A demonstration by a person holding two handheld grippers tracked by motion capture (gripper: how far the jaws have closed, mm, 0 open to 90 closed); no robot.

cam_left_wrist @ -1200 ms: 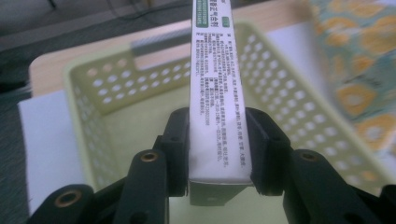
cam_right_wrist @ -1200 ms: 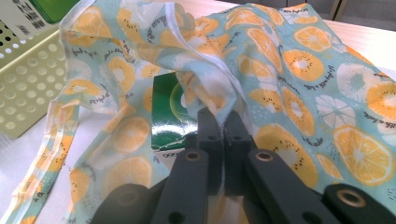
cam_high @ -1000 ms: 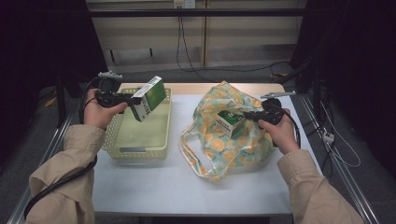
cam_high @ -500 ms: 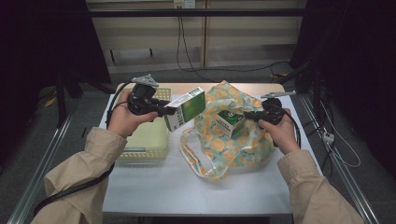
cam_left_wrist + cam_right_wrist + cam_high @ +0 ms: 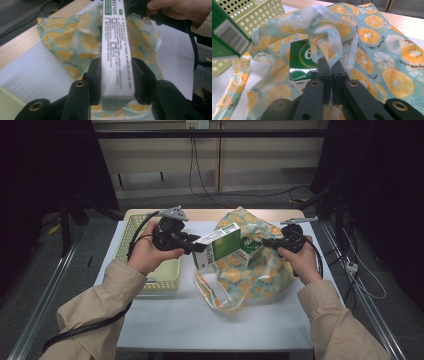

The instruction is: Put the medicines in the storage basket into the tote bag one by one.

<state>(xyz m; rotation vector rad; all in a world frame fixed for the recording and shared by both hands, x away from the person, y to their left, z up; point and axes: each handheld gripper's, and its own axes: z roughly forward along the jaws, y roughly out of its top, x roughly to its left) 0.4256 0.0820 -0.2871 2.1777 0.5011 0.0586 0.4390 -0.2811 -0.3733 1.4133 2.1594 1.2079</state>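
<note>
Jaws clamped on the narrow printed side of a green and white carton, the left gripper holds that box in the air just above the near edge of the citrus-print cloth bag, to the right of the pale yellow perforated basket on the white table. Farther right, the right gripper has its jaws pressed together on a bunched fold of the bag's rim, lifted up. A second green carton lies inside the bag, below that fold.
</note>
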